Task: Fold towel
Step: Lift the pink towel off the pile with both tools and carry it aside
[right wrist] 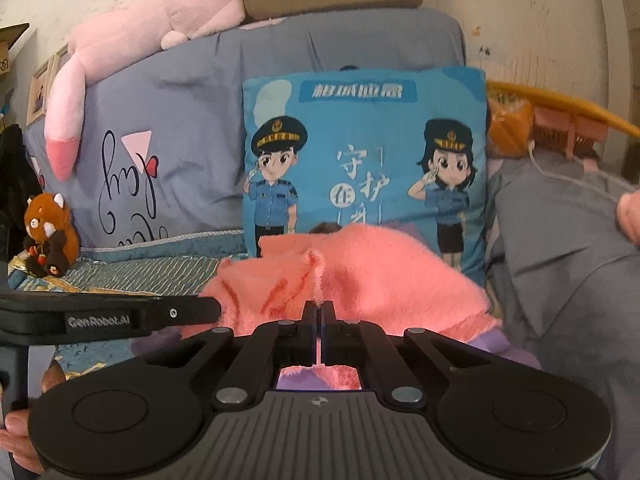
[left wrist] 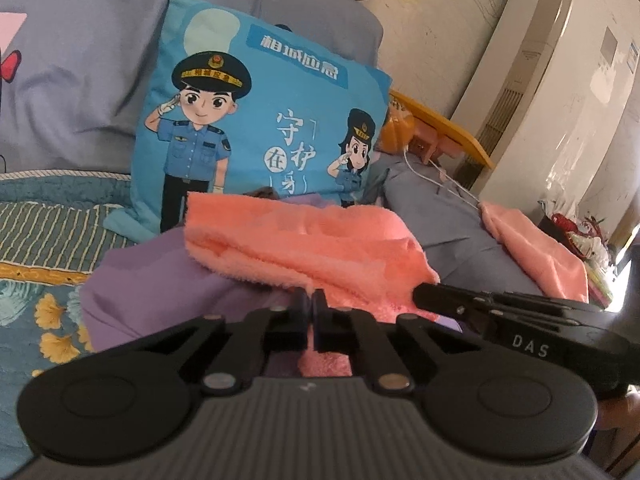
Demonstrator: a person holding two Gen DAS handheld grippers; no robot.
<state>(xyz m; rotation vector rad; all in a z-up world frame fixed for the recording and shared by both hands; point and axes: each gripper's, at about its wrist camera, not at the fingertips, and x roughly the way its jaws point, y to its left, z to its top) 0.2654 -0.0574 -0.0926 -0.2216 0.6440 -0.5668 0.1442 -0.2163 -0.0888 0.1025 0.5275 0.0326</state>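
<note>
On the bed, both the left gripper [left wrist: 311, 300] and right gripper [right wrist: 319, 310] pinch the pink towel's [left wrist: 304, 244] near edge.

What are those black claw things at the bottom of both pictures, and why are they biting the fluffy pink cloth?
Those claws are grippers, like big tweezers with two fingers. A person holds one in each hand, and each gripper has a small camera that looks forward along its fingers. So one picture comes from the left gripper and the other from the right gripper.

Both are pinched shut on the near edge of a pink towel, because the person wants to fold it. The towel lies on a purple cloth on a bed. Behind it leans a blue cushion with two cartoon officers. In the right picture you can also see a pink plush toy and a small brown one.
</note>
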